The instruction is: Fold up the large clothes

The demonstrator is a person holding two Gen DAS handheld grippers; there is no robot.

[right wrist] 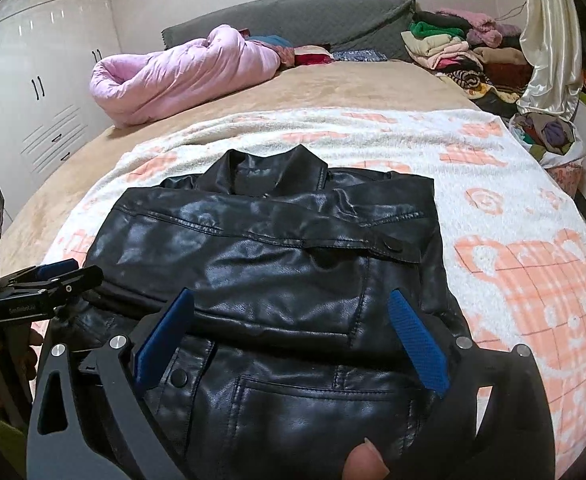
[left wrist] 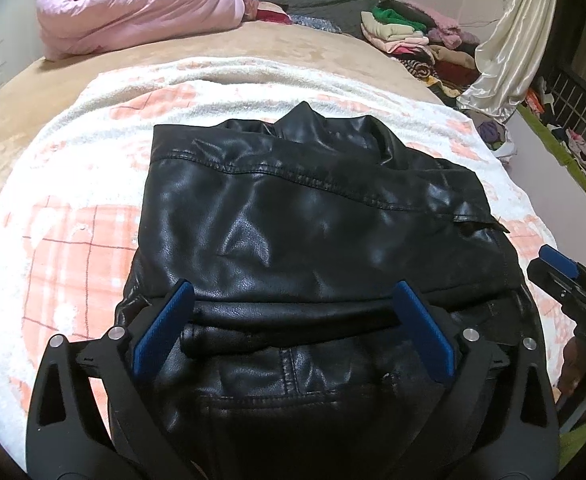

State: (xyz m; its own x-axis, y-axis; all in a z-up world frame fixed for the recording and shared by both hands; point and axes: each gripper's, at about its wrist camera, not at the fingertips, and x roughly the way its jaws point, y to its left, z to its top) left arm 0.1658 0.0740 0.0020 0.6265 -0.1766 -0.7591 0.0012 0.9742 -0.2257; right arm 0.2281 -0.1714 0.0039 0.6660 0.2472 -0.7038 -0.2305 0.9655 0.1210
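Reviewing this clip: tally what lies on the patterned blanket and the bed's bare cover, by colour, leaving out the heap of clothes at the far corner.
Black: 1, the leather jacket on the white-and-orange blanket
Pink: 1, the rolled quilt on the tan bed cover
Total: 2

White wardrobe [right wrist: 33, 92] left — grey headboard [right wrist: 293, 16] behind tan bed [left wrist: 33, 100], cream curtain [right wrist: 549, 40] right.

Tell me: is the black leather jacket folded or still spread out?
Folded. The black leather jacket lies as a compact bundle on the patterned blanket, lower part doubled up over it, collar showing at the far edge.
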